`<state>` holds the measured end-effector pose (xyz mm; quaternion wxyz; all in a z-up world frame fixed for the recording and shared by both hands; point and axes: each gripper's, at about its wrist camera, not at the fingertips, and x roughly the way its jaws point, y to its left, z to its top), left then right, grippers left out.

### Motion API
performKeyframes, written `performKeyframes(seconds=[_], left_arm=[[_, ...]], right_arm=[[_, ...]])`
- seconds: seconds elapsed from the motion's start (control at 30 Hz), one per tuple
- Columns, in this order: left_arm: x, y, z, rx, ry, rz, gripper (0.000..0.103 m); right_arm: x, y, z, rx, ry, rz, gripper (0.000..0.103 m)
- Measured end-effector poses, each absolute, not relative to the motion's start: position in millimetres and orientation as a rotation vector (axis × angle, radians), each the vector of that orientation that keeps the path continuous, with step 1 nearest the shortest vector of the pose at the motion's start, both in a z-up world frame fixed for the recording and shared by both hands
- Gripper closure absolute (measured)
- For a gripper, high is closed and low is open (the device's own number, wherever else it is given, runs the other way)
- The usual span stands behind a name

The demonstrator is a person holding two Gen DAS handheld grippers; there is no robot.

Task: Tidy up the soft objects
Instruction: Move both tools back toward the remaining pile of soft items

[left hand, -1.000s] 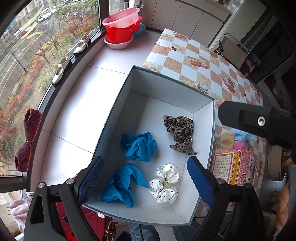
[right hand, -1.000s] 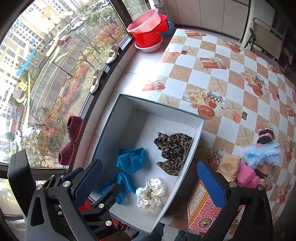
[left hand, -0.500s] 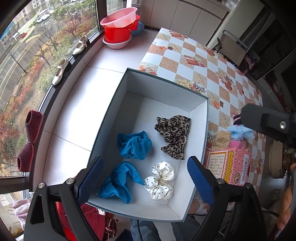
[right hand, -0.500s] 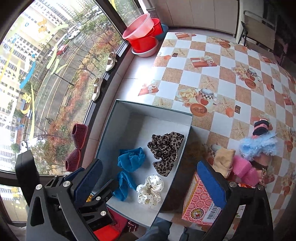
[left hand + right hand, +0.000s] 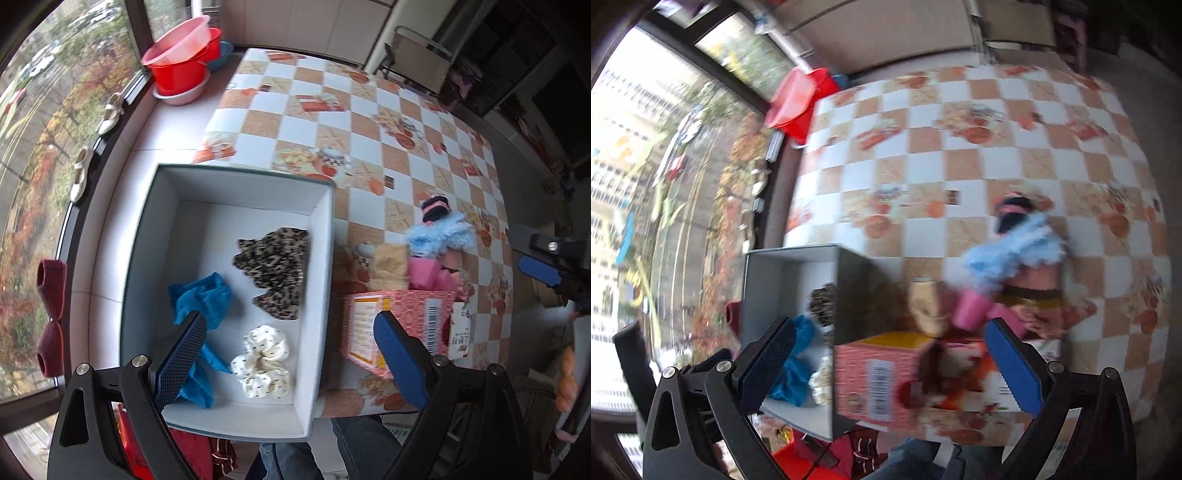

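A grey-white box sits at the table's near left and holds a leopard scrunchie, a white dotted scrunchie and two blue cloths. My left gripper is open and empty above the box's near right part. To the right, a pink carton holds a tan piece, pink pieces, a fluffy light-blue scrunchie and a pink-black one. My right gripper is open and empty above the pink carton; that view is blurred. The box shows at its left.
The checked tablecloth stretches away beyond the box. Red and pink basins stand on the windowsill at the far left, with shoes and dark red slippers along the window. A chair stands behind the table.
Both grippers have swung right, from over the box toward the pink carton and the soft pile. The right wrist view is now motion-blurred. Both stay open and empty.
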<state>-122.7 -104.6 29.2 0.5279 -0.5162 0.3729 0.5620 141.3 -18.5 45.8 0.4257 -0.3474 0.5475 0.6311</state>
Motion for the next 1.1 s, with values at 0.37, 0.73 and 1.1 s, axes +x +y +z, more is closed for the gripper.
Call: performKeyframes(seconds=[0.37,0.73,1.1], left_arm=[[-44,-62,17,-1.173,1.033,1.214,0.01],[99,16,-21,-0.949,1.314,1.046,0.01],[167,73,-129,-0.969,1.586,0.923,0.01]], right_arm=[[264,-26,-57,-0.823,1.607,1.222,0.0],[330,-23,-106,-0.755,1.742,1.122,0.0],[345,-16,-137,-0.82,1.755,1.172,0.0]])
